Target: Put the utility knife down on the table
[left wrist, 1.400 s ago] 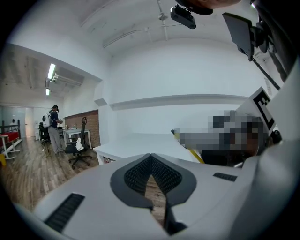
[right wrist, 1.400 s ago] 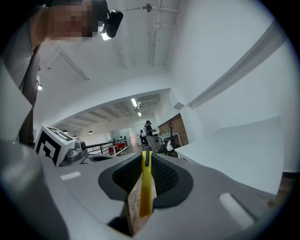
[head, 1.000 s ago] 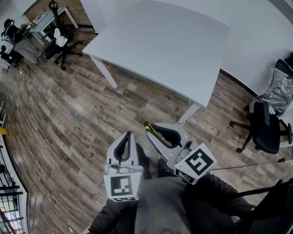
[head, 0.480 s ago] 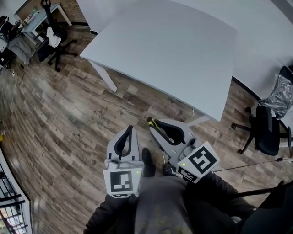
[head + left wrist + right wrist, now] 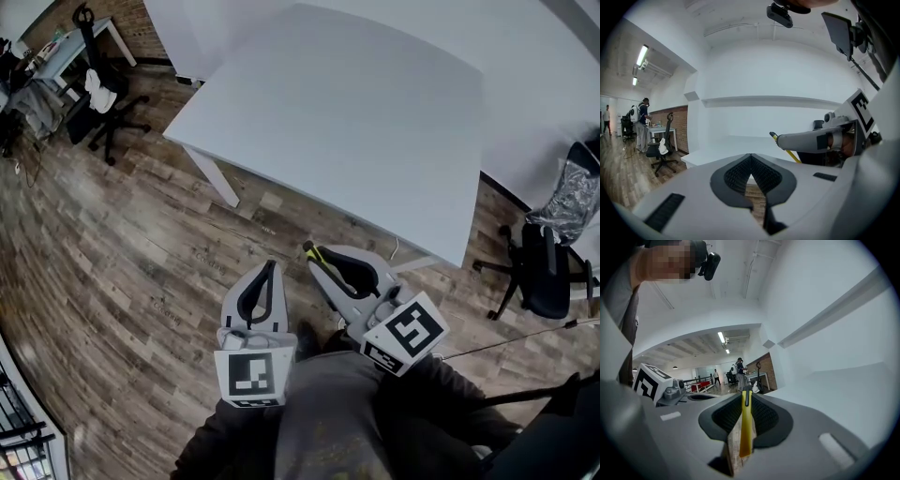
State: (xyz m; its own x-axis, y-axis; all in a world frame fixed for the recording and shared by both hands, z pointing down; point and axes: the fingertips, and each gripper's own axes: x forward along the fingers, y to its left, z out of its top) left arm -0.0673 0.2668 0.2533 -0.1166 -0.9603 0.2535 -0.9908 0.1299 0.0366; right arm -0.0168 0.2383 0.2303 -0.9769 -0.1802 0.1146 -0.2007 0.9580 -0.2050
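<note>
we stand on a brown wood-plank floor [image 5: 122,244] facing a large white rectangular table [image 5: 356,122] whose near edge runs just ahead of both tools. the table top is bare. a black wheeled office chair [image 5: 544,267] sits off to the right of the table, and another black office chair [image 5: 103,127] stands far left beside a small white desk [image 5: 70,47].

lower in the head view, the left gripper [image 5: 272,265], a grey two-jaw tool with black ribbed pads, points toward the table. in its own view its jaws meet at the tips with nothing between them. the right gripper [image 5: 314,253], of the same grey make, sits just beside it and angles up and to the left. each carries a white cube with black square markers: left marker cube [image 5: 249,377], right marker cube [image 5: 404,334].

the right gripper's jaws are clamped on the slim yellow-and-black utility knife [image 5: 746,427], which runs lengthwise between the pads. its dark front end pokes out past the jaw tips. the knife is held in the air over the floor, short of the table's near edge, and is not resting on the table.
</note>
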